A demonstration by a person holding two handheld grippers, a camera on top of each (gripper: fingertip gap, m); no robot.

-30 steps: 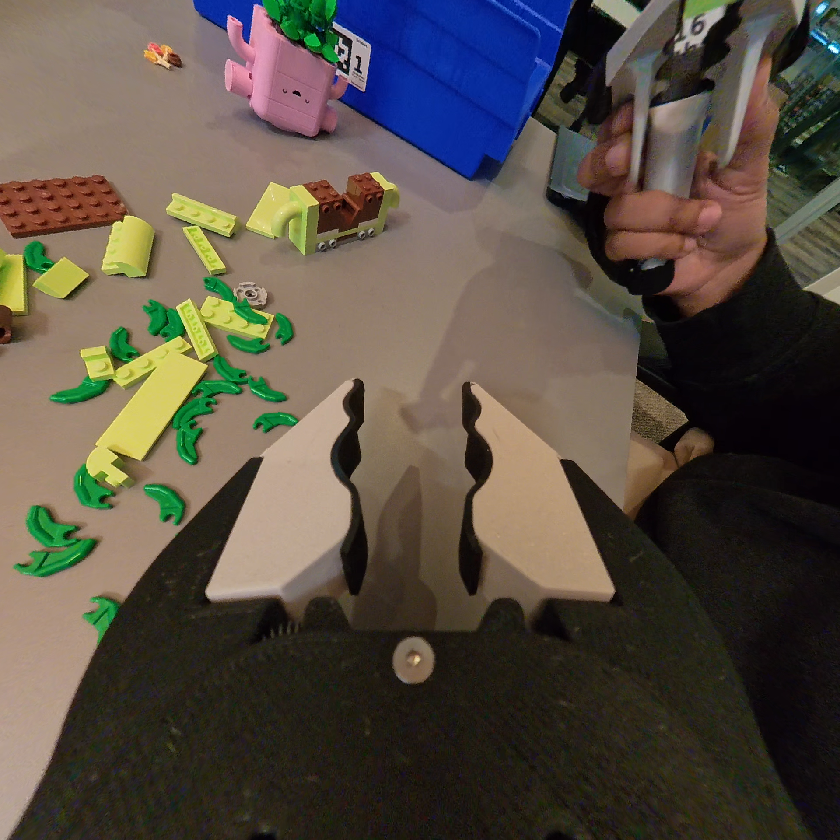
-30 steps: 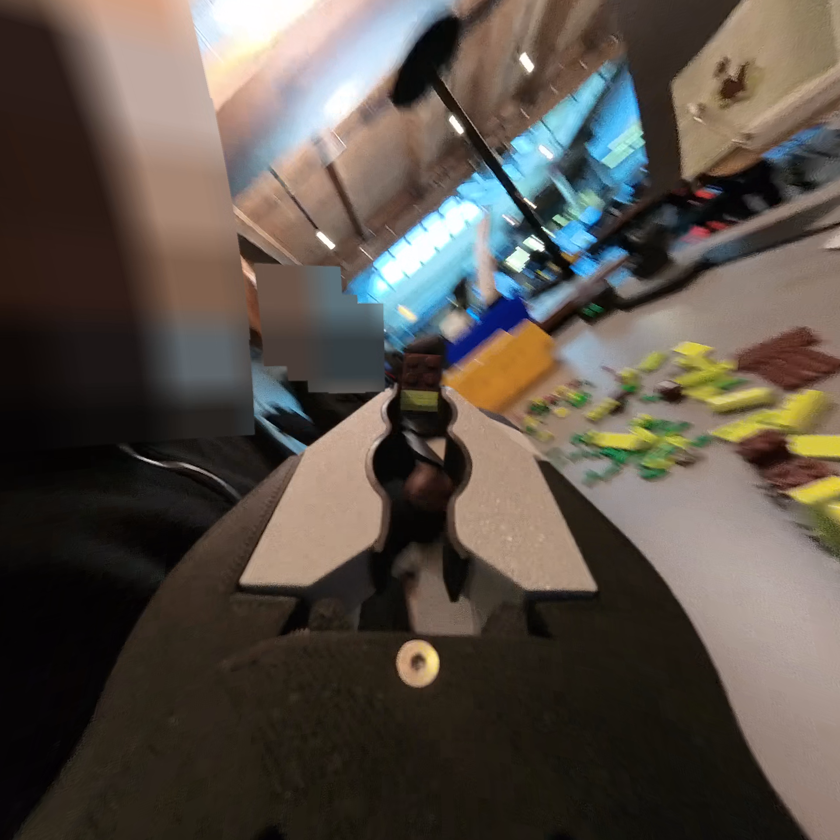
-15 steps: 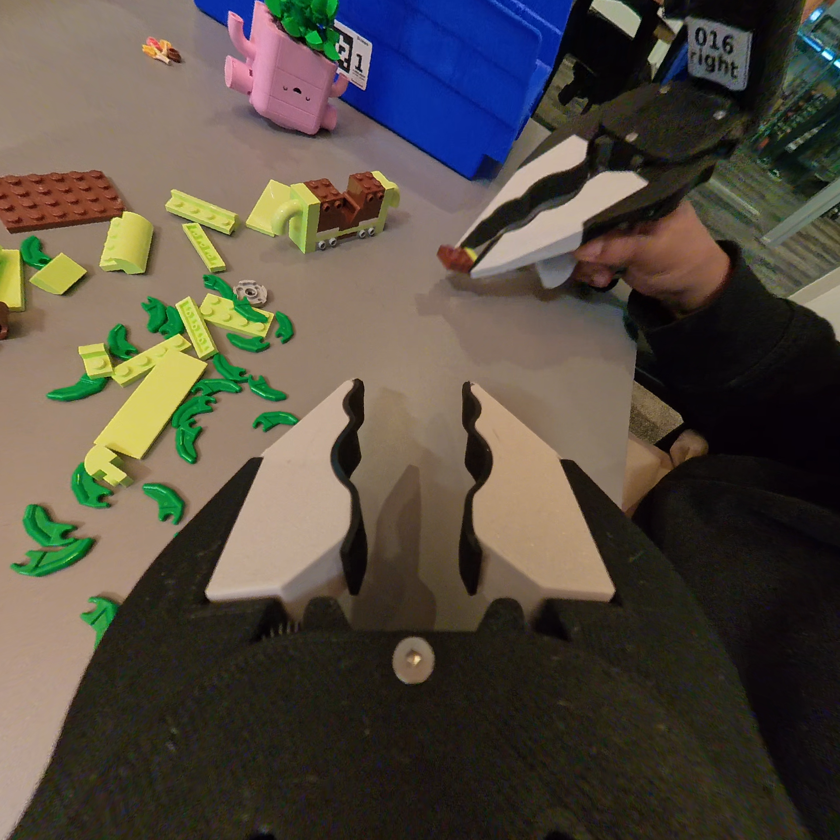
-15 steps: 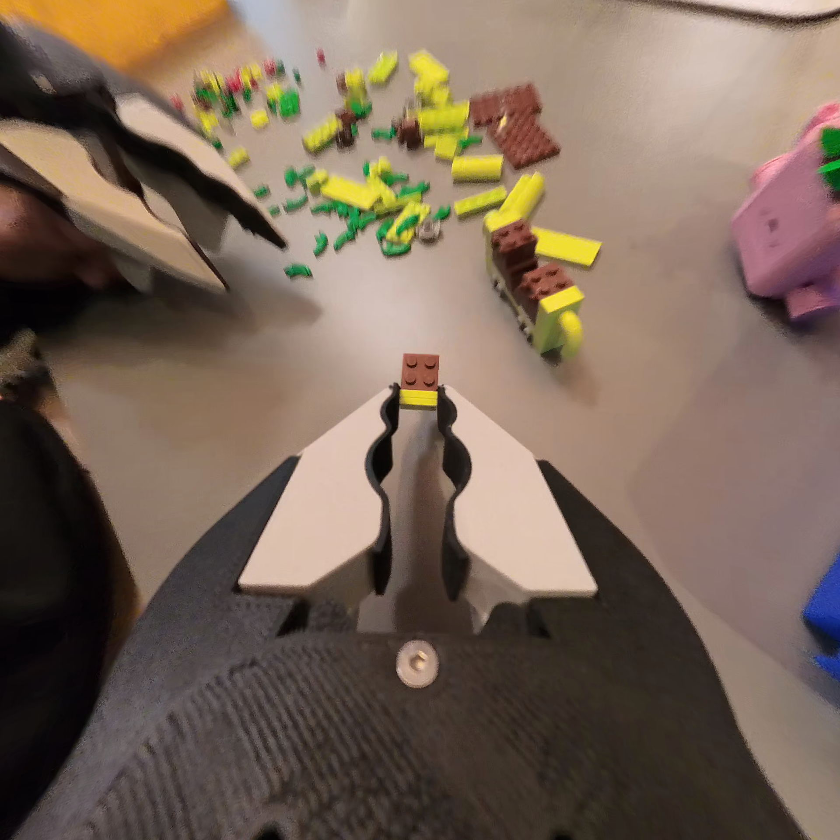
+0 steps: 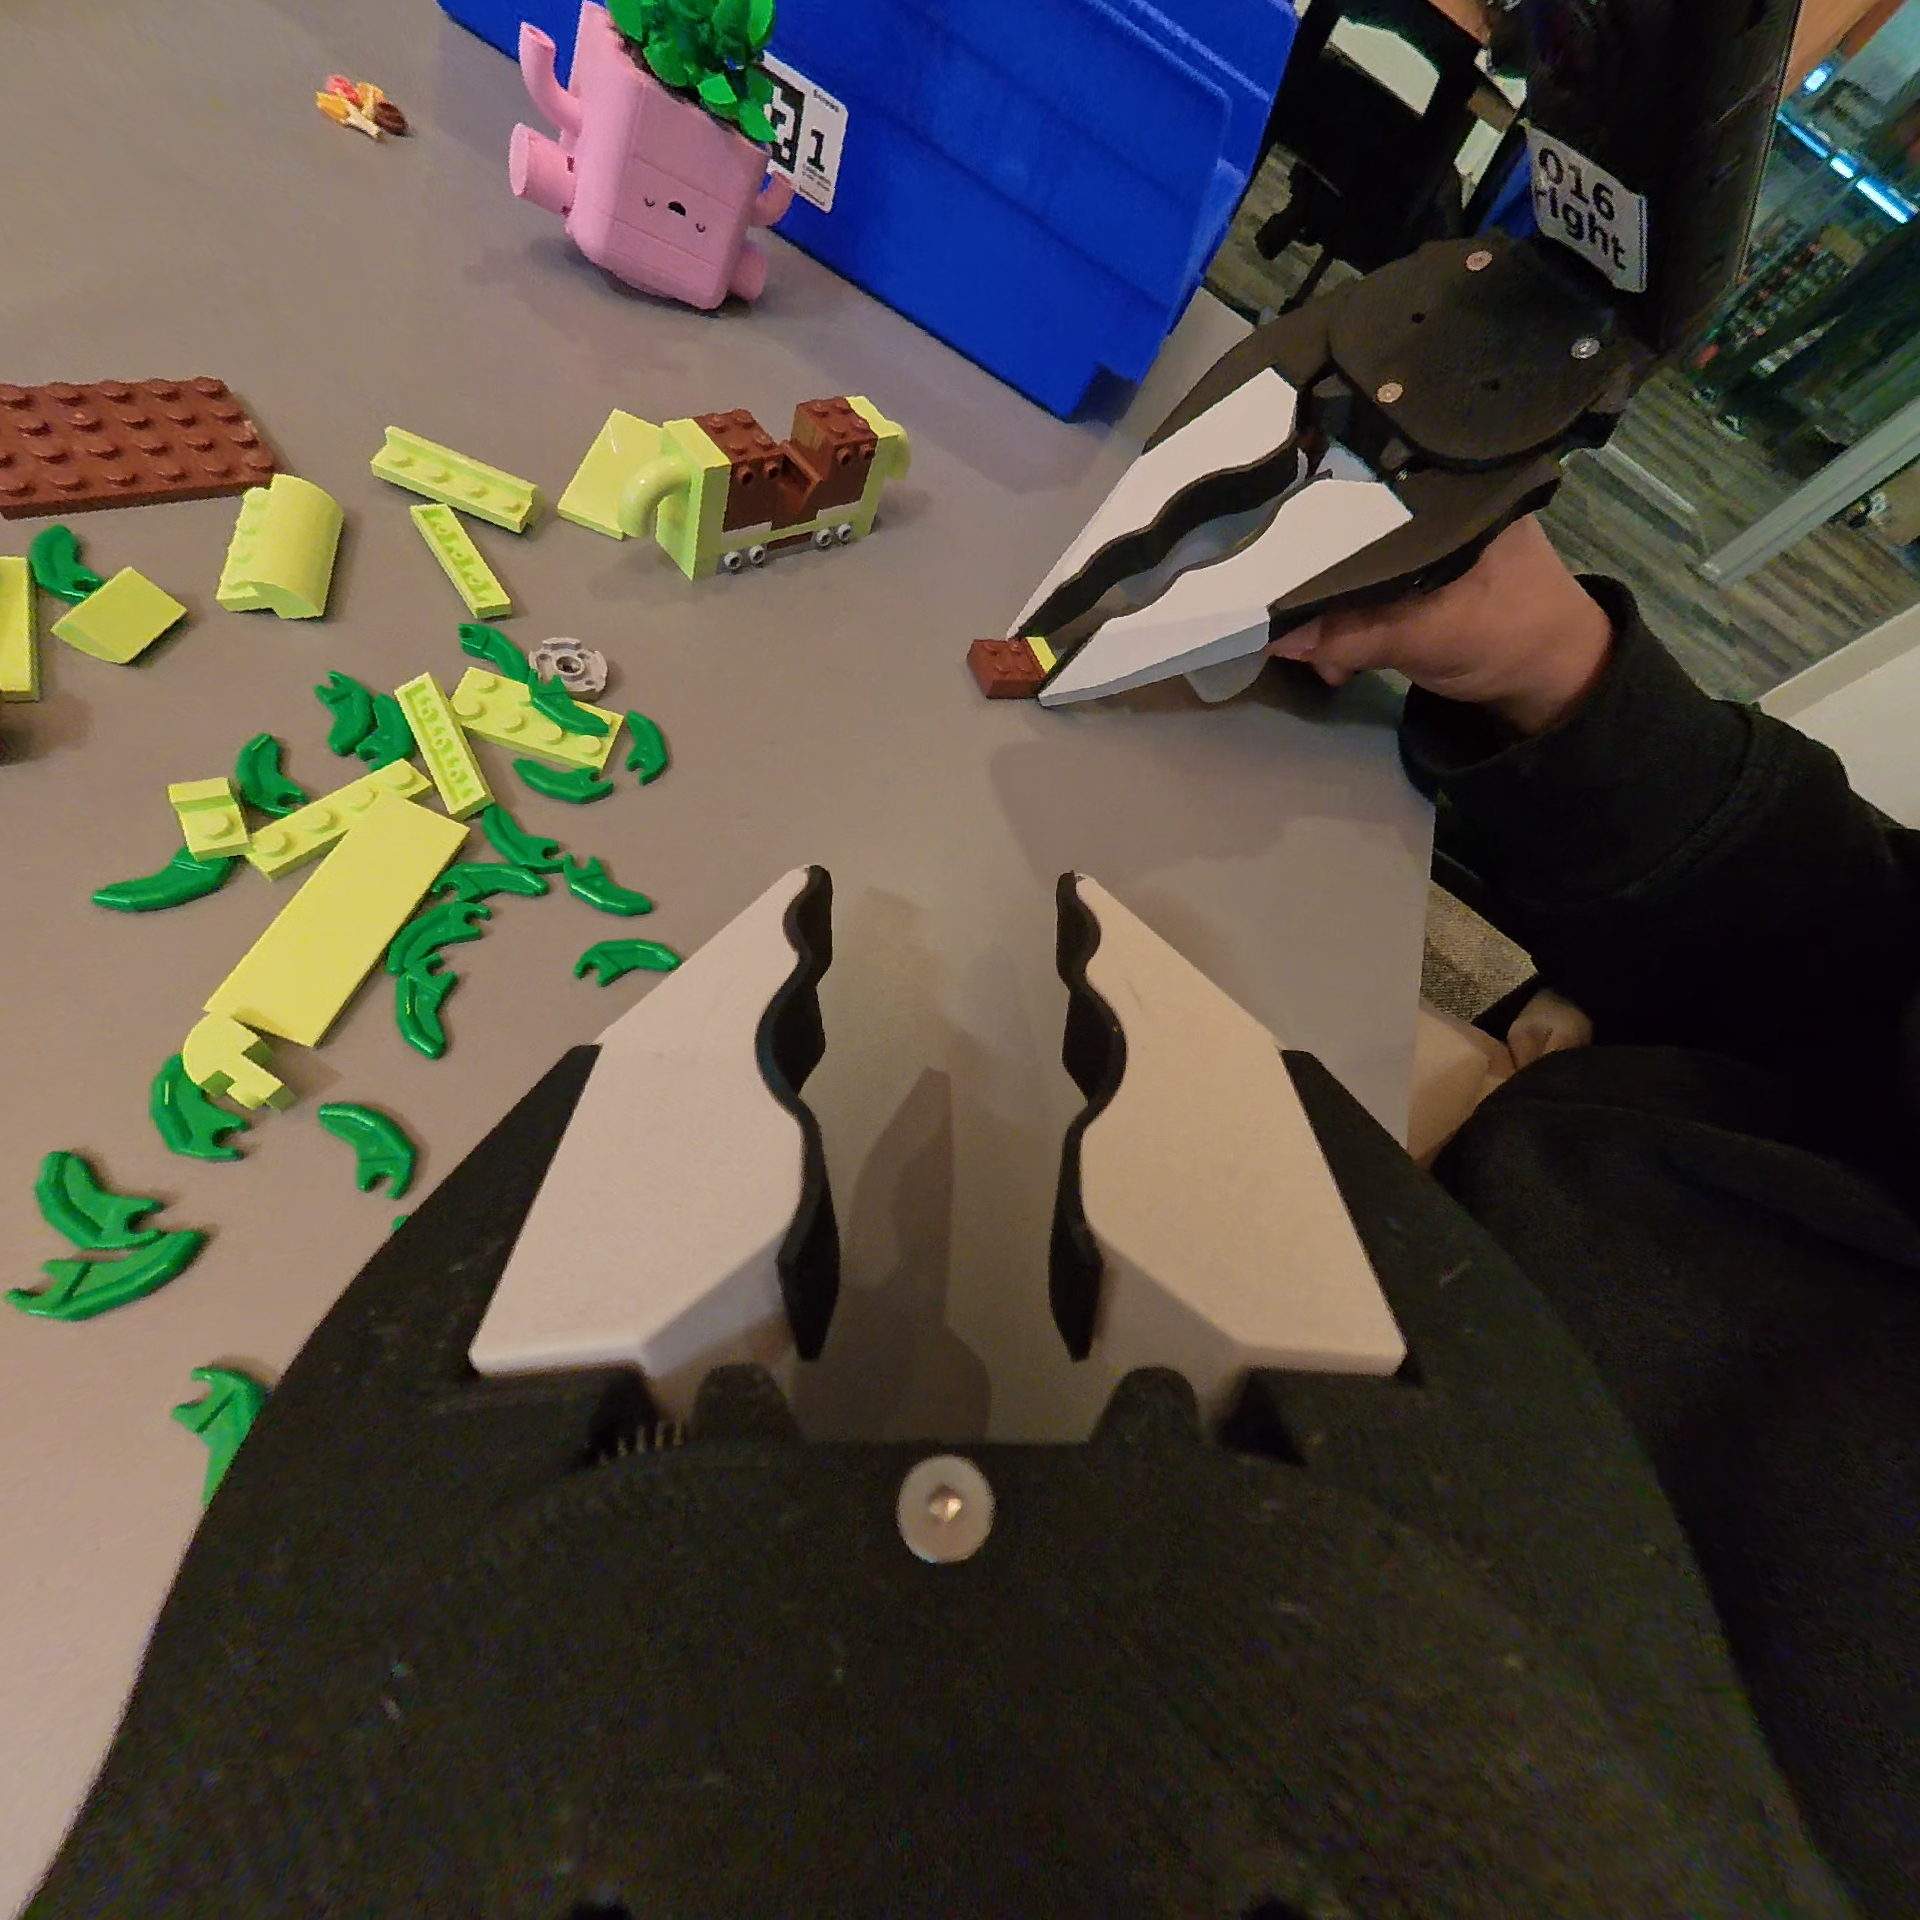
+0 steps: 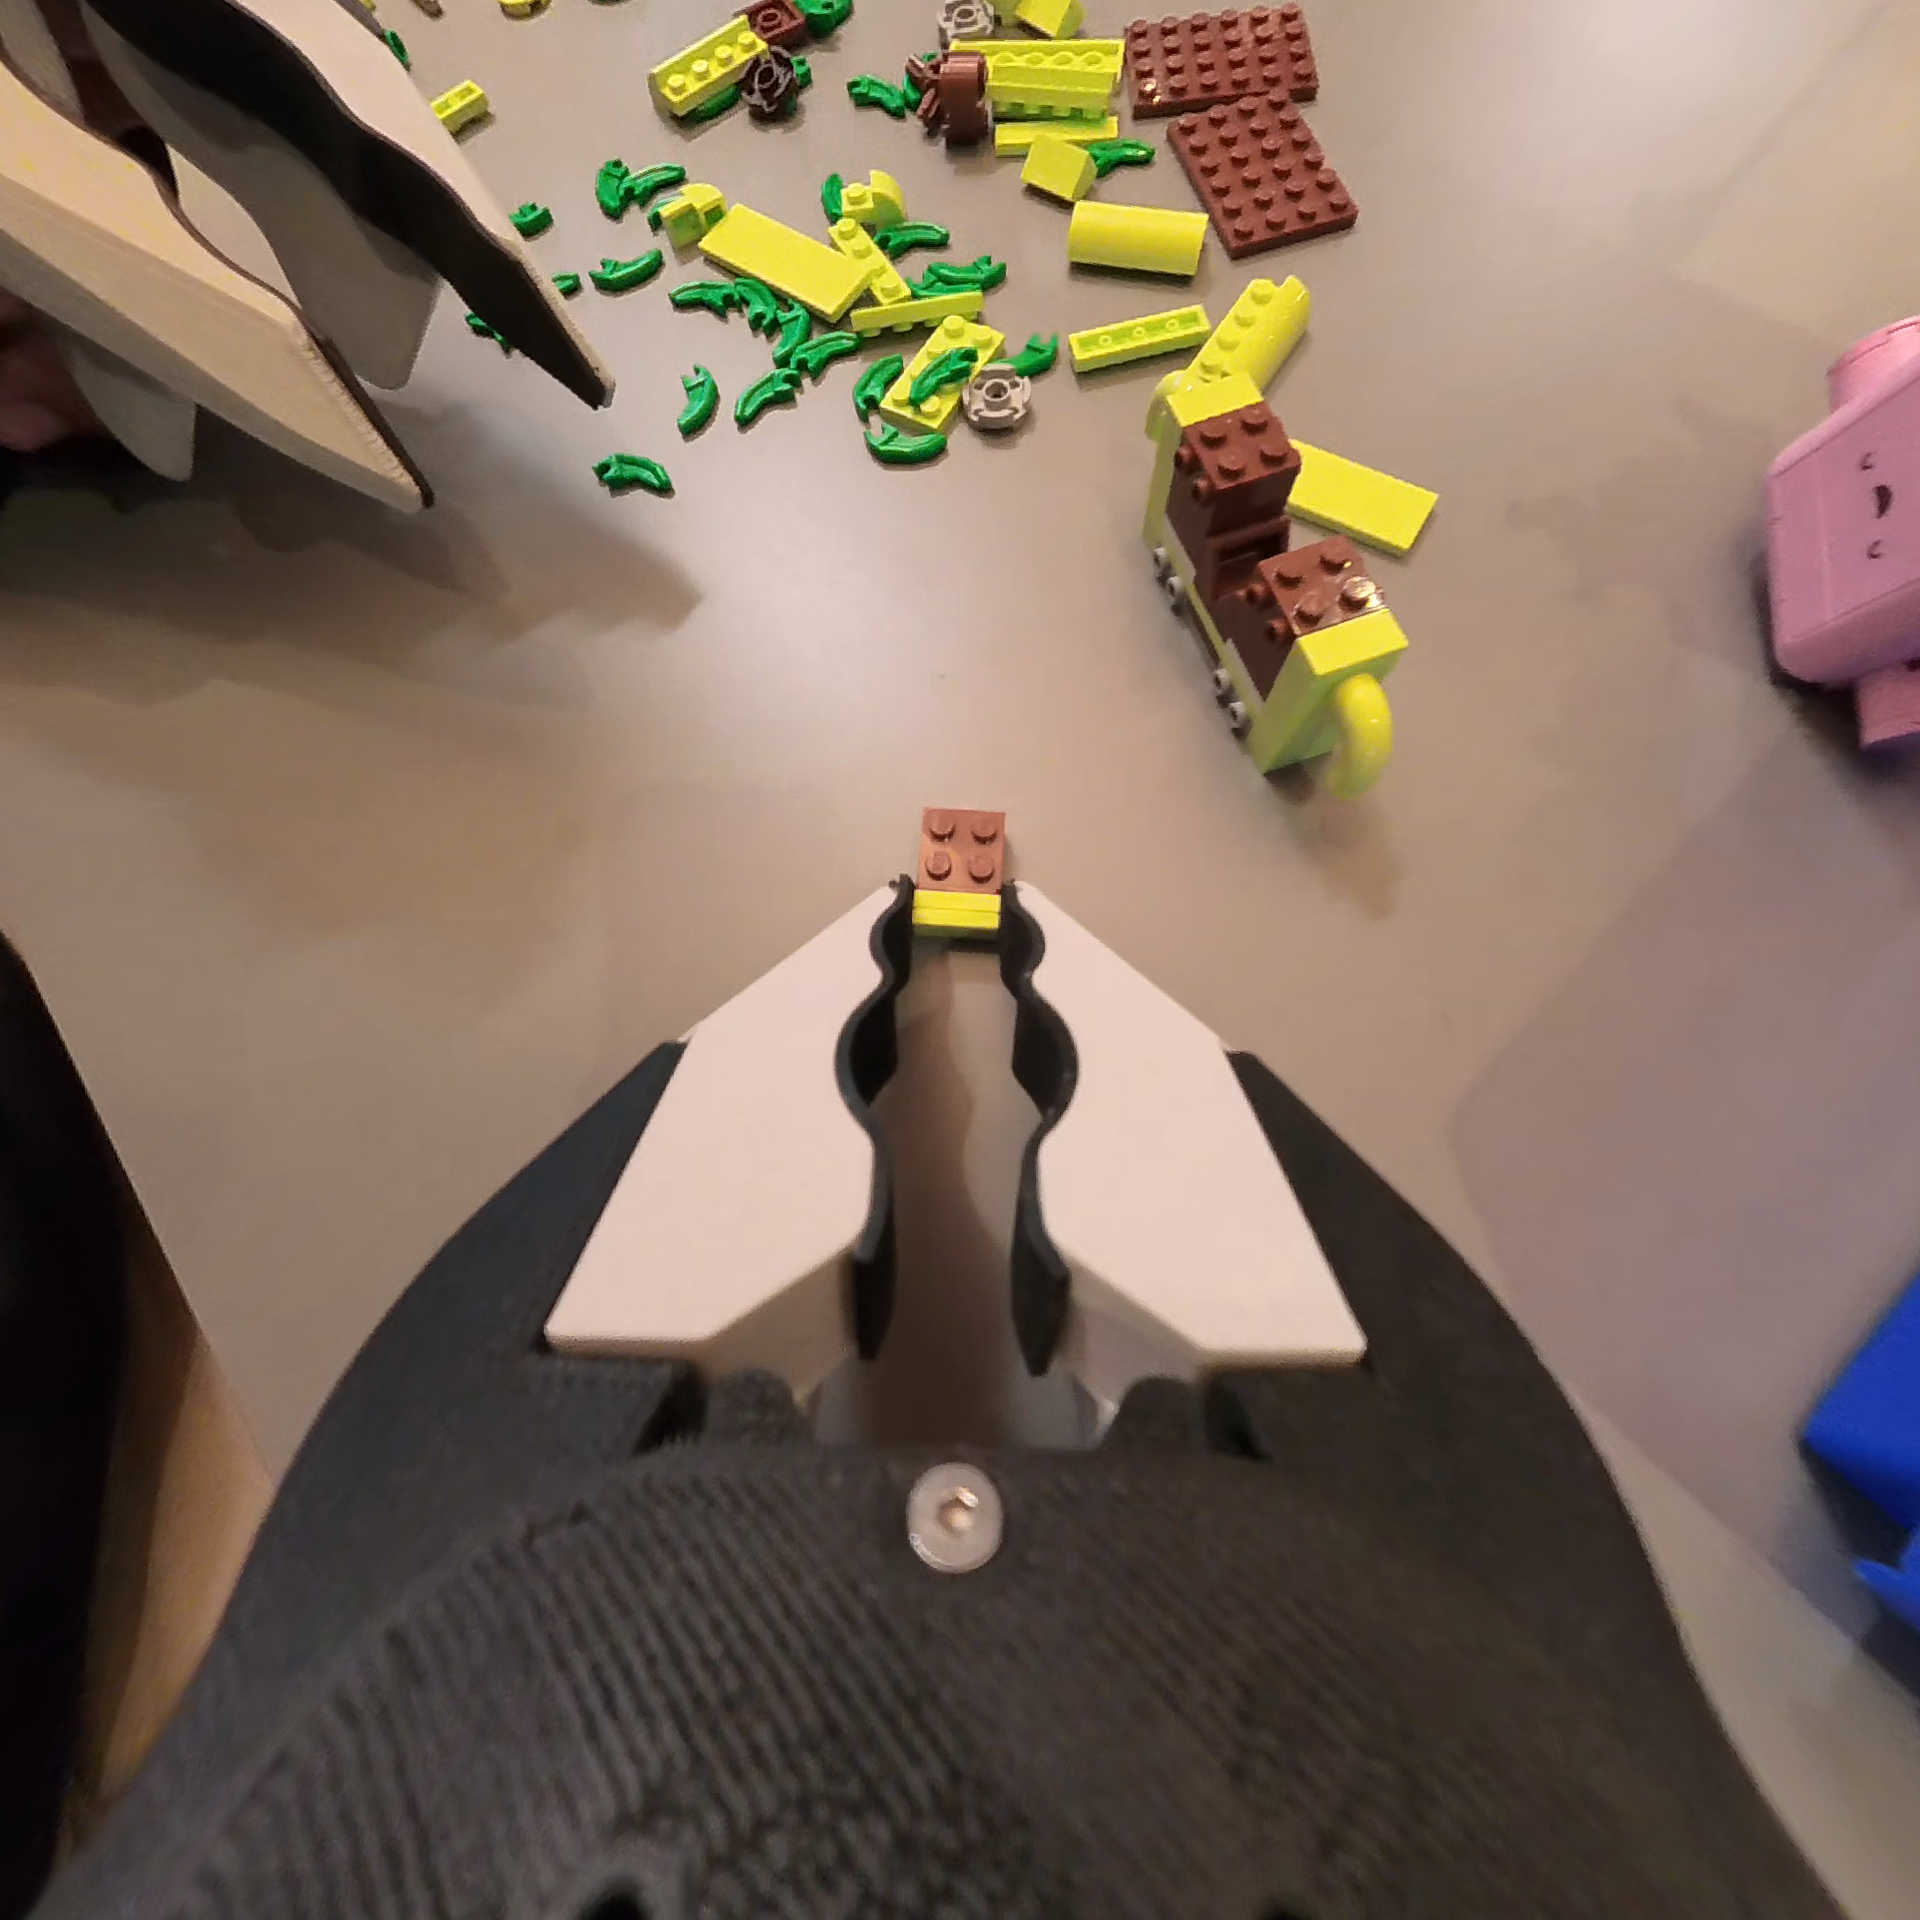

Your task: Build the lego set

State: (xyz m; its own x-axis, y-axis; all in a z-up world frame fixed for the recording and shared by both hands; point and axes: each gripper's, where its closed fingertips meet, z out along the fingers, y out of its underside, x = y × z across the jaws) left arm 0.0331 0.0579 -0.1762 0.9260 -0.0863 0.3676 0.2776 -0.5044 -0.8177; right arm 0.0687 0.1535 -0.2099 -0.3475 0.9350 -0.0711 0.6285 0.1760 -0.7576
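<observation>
My right gripper (image 6: 957, 902) is shut on a small brown and lime brick piece (image 6: 963, 862) and holds it low over the grey table (image 6: 623, 727). It also shows in the left wrist view (image 5: 1037, 649), with the piece (image 5: 1003, 667) at its tips. My left gripper (image 5: 943, 883) is open and empty above bare table near the front edge. A part-built lime and brown model (image 5: 774, 483) lies on the table beyond; in the right wrist view this model (image 6: 1273, 582) is ahead and to the right.
Loose lime plates and green leaf pieces (image 5: 416, 831) are scattered on the left. Brown plates (image 6: 1242, 114) lie farther off. A pink built planter (image 5: 660, 187) stands before a blue bin (image 5: 1039, 156). The table edge (image 5: 1418, 935) runs on the right, by a person's sleeve. The gap from one gripper's tips to the other's is roughly 12 cm.
The right gripper swung down from raised in the air to low over the table, still holding the brown and lime piece. The left gripper has stayed put and open.
</observation>
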